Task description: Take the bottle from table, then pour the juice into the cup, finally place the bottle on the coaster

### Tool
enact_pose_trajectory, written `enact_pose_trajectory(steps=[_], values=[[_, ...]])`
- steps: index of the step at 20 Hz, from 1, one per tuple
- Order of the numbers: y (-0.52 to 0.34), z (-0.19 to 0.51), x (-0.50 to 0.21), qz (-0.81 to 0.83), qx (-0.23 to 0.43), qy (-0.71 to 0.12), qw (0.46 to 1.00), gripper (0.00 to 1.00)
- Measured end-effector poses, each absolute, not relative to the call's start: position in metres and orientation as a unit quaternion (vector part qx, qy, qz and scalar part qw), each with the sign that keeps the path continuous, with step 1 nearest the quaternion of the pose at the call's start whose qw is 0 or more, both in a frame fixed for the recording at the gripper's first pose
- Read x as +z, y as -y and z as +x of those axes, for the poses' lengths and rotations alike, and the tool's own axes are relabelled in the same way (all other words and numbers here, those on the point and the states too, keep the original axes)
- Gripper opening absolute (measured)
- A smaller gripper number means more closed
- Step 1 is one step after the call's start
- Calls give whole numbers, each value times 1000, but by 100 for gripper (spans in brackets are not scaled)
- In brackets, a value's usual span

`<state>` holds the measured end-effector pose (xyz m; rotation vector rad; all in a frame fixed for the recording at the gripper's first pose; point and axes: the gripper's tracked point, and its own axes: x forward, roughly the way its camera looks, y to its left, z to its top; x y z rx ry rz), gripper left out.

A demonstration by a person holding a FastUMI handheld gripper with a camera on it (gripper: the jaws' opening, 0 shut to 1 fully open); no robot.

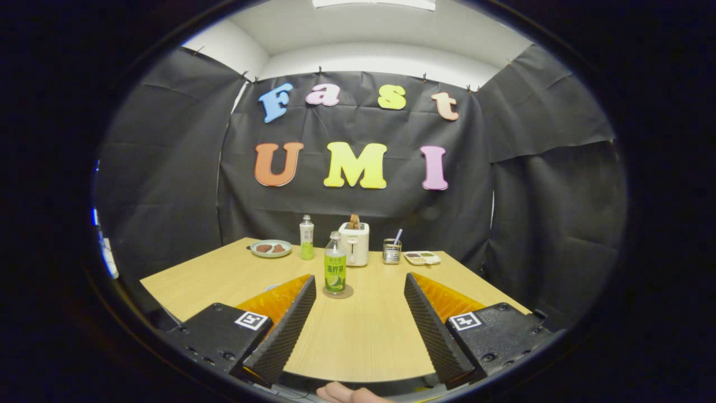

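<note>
Claw: the claw hangs low over the near part of the desk, its two fingers spread wide with nothing between them but bare wood.
Hand: a bit of a person's hand peeks in just under the claw.
Bottle: the green-labelled bottle stands upright just ahead of the fingers, nearer the left one, and it sits on a round coaster.
Step in hand: by my reckoning, either the reach has not begun or the bottle is already set down; I cannot tell which.
Doing it well: if reaching, I'd bring the claw straight forward, shifted a little left so the bottle centres between the fingers, and close on the label, below the neck, keeping it upright.
Cup: I cannot make out a plain cup; a small metal holder with a straw stands further back.
Back row: a plate, a second bottle, a toaster and a small tray line the far edge.
</note>
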<state>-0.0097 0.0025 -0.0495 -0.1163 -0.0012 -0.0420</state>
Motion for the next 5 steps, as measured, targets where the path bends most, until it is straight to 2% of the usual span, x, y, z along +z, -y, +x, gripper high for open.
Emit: enact_pose_trajectory(steps=[5], values=[[3,-13,-54,-62,-19,-3,998,100]])
